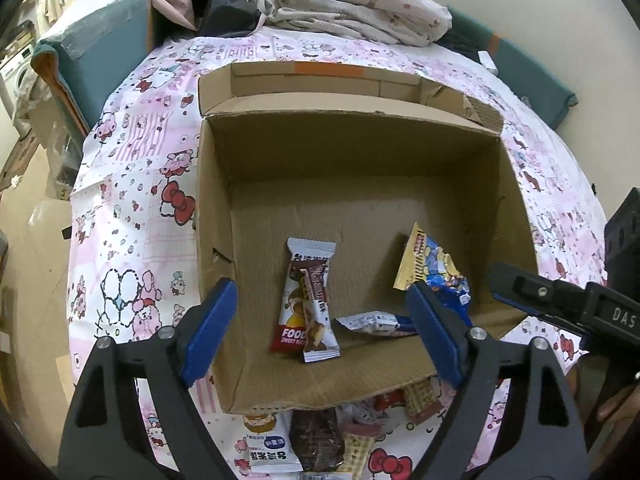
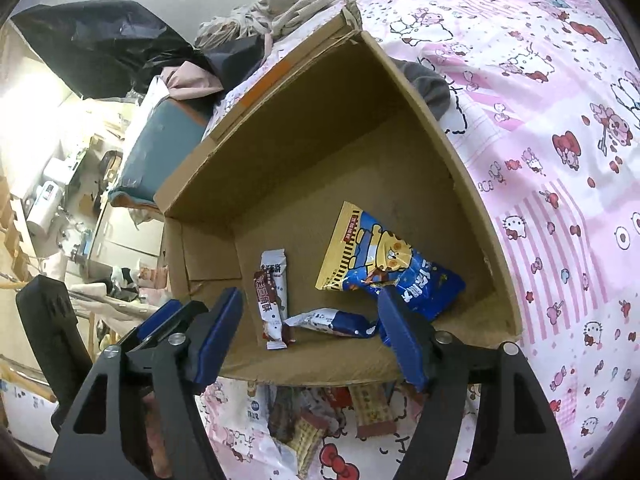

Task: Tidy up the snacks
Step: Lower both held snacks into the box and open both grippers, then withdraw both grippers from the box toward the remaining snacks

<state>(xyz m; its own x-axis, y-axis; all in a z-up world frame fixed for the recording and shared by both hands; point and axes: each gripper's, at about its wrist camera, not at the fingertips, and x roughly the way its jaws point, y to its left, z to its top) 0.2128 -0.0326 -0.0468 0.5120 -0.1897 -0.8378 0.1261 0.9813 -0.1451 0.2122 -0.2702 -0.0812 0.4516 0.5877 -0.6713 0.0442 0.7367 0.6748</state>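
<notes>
An open cardboard box stands on a pink cartoon-print cloth. On its floor lie a white and brown snack bar with a smaller brown bar across it, a small blue and white packet and a yellow and blue bag. My left gripper hangs open over the box's near part, nothing between its pads. My right gripper is open too, just above the small packet; it shows in the left wrist view at the right.
Several loose snack packets lie on the cloth in front of the box's near wall. Crumpled bedding is piled behind the box. A teal cushion and a black bag sit at the far left.
</notes>
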